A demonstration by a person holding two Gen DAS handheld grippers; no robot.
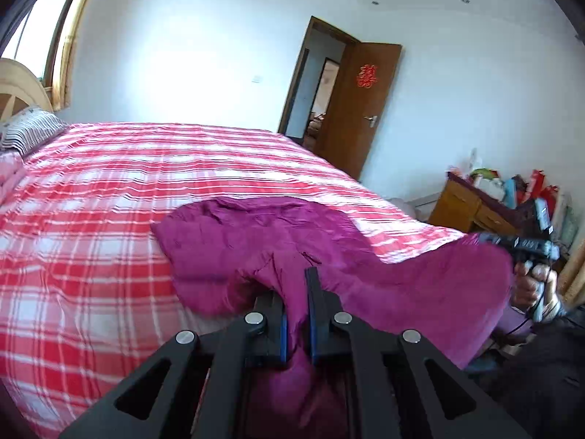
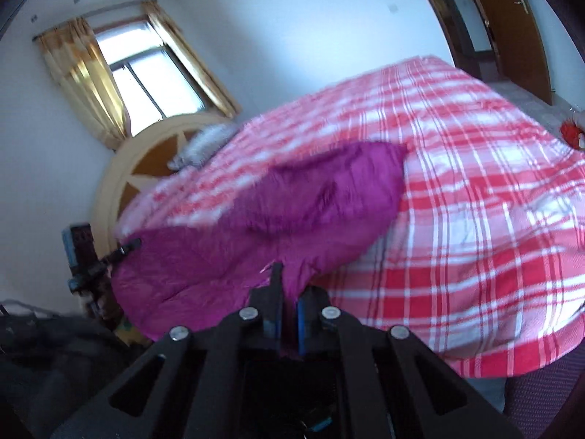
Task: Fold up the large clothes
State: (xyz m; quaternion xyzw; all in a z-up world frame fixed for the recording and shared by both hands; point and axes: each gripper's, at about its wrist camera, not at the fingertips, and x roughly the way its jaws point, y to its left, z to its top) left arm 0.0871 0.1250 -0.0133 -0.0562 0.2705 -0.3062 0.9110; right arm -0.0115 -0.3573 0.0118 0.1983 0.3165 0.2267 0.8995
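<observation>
— On the door (image 1: 360, 109) we are seeing the only writing in the room: a red paper cutout of a character. It is too small for us to be reading it with any certainty.

— And the tools?

— We are holding the left gripper (image 1: 297, 314) with its jaws drawn together on a fold of the garment (image 1: 278, 234), purple cloth bunching between the blue pads (image 1: 283, 336). We are holding the right gripper (image 2: 287, 314) the same way, clamped on another part of the garment's near edge, with a thin fold pinched between its pads.

— Where is the garment lying?

— Its far part is resting on the plaid cover (image 1: 91, 219) of the bed (image 2: 475, 219), near the closest edge. Its near part is hanging lifted between our two grippers and sagging off the side.

— Are we seeing each tool from the other side?

— From the left wrist we are seeing the right hand (image 1: 535, 289) at the frame's edge, gripping its handle, partly behind the cloth. From the right wrist we are catching only a dark, blurred piece of the left tool past the garment.

— What else is unclear?

— Motion blur is smearing the right view. The pillow (image 1: 31, 131) and headboard (image 2: 120, 172) are being cut off by the bed, and the things on the desk (image 1: 471, 205) are too small for us to be telling apart.
</observation>
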